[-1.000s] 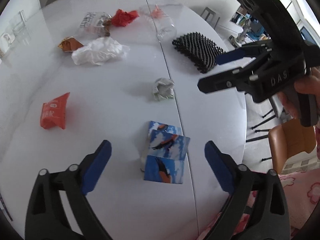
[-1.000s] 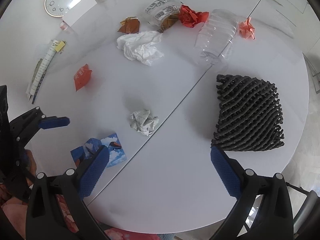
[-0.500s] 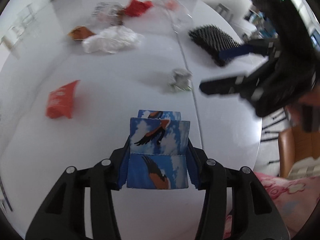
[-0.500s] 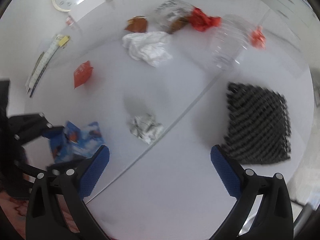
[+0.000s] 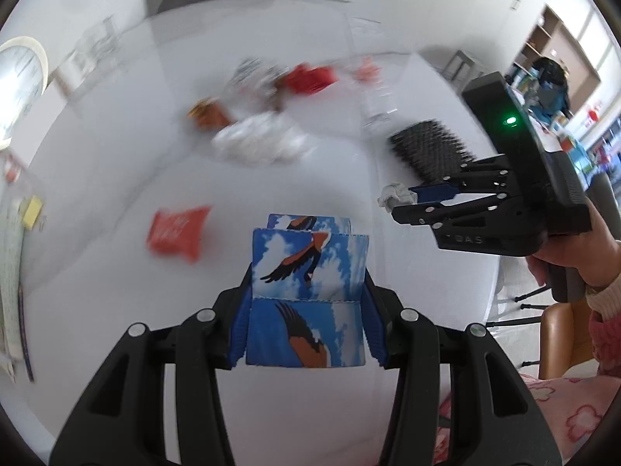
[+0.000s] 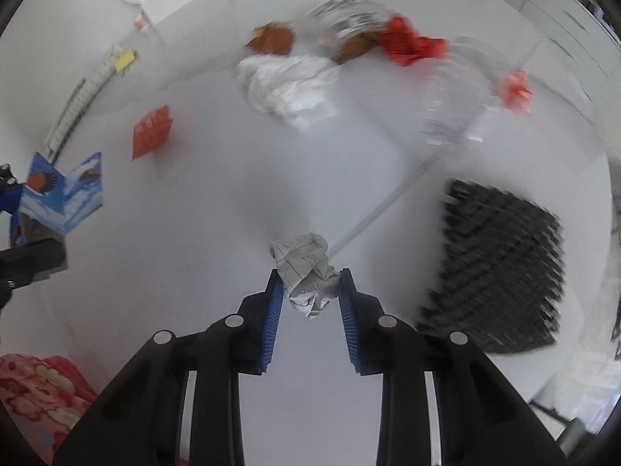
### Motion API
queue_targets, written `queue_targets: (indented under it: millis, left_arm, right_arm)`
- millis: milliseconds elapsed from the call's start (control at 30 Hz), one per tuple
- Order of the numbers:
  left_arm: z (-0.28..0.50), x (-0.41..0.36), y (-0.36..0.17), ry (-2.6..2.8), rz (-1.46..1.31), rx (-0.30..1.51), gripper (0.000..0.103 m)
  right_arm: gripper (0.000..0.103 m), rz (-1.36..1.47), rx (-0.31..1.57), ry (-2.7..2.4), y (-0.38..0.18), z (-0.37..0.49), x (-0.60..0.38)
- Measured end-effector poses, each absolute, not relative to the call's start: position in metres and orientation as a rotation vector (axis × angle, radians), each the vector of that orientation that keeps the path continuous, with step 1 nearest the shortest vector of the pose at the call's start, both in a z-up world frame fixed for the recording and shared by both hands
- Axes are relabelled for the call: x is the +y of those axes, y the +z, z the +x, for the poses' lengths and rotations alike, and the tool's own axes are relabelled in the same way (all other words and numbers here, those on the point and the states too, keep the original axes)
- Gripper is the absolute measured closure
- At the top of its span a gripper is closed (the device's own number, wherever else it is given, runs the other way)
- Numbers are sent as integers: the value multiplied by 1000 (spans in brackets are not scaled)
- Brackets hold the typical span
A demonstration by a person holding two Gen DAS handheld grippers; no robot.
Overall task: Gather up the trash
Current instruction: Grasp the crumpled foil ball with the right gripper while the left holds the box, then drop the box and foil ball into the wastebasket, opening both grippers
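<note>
1. Your left gripper point(image 5: 306, 320) has its jaws clamped on the blue bird-print carton point(image 5: 306, 295), one pad on each side wall, and the carton hangs clear of the table point(image 5: 116, 178). It looks like a thin, empty, folded box: light, easily crushed, a little slick on the printed faces. Holding it low across the flat side walls, as you do now, suits it; more squeeze would only buckle it.

2. Your right gripper point(image 6: 310, 303) has its jaws closing on the crumpled paper ball point(image 6: 304, 272), which sits between the pads at their tips. The ball is very light, soft and springy, so it will give under the pads; take it across its thickest part and let the jaws bite deep, or it may pop out of the tips.

3. Farther out on the table lie the red packet point(image 6: 151, 132), the white crumpled tissue point(image 6: 291, 85), a brown wrapper point(image 6: 271, 39), a red paper scrap point(image 6: 411, 44), a clear plastic bottle point(image 6: 454, 89) and a black ribbed mat point(image 6: 500, 268). All look light; the bottle is probably slippery and will dent.

4. Against a second ago: both sets of jaws stood wide and empty then, with the carton lying on the table between the left pads and the paper ball loose near the table's seam. Now the carton is gripped and lifted, and the right gripper has come down onto the ball.
</note>
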State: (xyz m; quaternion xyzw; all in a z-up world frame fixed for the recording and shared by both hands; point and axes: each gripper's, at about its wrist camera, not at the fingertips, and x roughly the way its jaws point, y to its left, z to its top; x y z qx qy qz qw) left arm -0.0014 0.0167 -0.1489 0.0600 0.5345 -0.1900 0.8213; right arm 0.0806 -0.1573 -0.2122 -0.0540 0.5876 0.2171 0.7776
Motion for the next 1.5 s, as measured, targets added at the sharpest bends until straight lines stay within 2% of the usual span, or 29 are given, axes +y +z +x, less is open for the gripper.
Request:
queue_targets:
  millis: [333, 467, 600, 633, 700, 733, 800, 933, 1067, 1100, 1167, 1200, 1233, 1300, 1367, 1500]
  left_arm:
    - [49, -205, -118, -735, 157, 1091, 56]
    - [81, -308, -128, -833, 143, 1127, 56]
    - [110, -376, -152, -837, 139, 1198, 55]
    - [116, -390, -158, -826, 151, 1213, 53]
    - [123, -409, -167, -811, 170, 1230, 35]
    - [123, -414, -170, -793, 180, 1234, 32]
    - [126, -419, -170, -773, 187, 1234, 25]
    - [128, -405, -157, -712, 195, 1206, 20]
    - [126, -370, -138, -609, 196, 1147, 14]
    - [128, -360, -133, -588, 195, 1136, 14]
    - [128, -337, -123, -542, 185, 1107, 13]
    - [126, -321, -118, -511, 181, 1092, 13]
    - [123, -305, -113, -483, 176, 1081, 13]
    - [118, -275, -105, -439, 153, 1074, 13]
    - [108, -236, -97, -382, 130, 1057, 12]
    - [96, -169, -87, -280, 114, 1032, 9]
  right_arm:
    - [73, 78, 1173, 109, -147, 60, -394]
    - [73, 136, 1158, 4, -149, 60, -480]
    - [73, 164, 1171, -19, -164, 68, -522]
    - [73, 175, 1178, -15, -169, 71, -531]
    - [73, 188, 1189, -6, -178, 77, -540]
    - [73, 197, 1195, 5, -183, 82, -544]
    - [72, 201, 1198, 18, -187, 83, -553]
    - [71, 219, 1210, 51, -202, 99, -553]
    - [65, 208, 1232, 77, -220, 116, -547]
    - [49, 206, 1244, 79, -226, 120, -543]
    - [29, 185, 1247, 65, -229, 127, -534]
    - [23, 178, 1242, 64, -228, 127, -529]
    - [22, 175, 1239, 74, -226, 128, -524]
    - [10, 168, 1223, 97, -217, 130, -504]
    - [5, 149, 1201, 114, -206, 129, -481]
    - [3, 141, 1177, 202, -189, 126, -423]
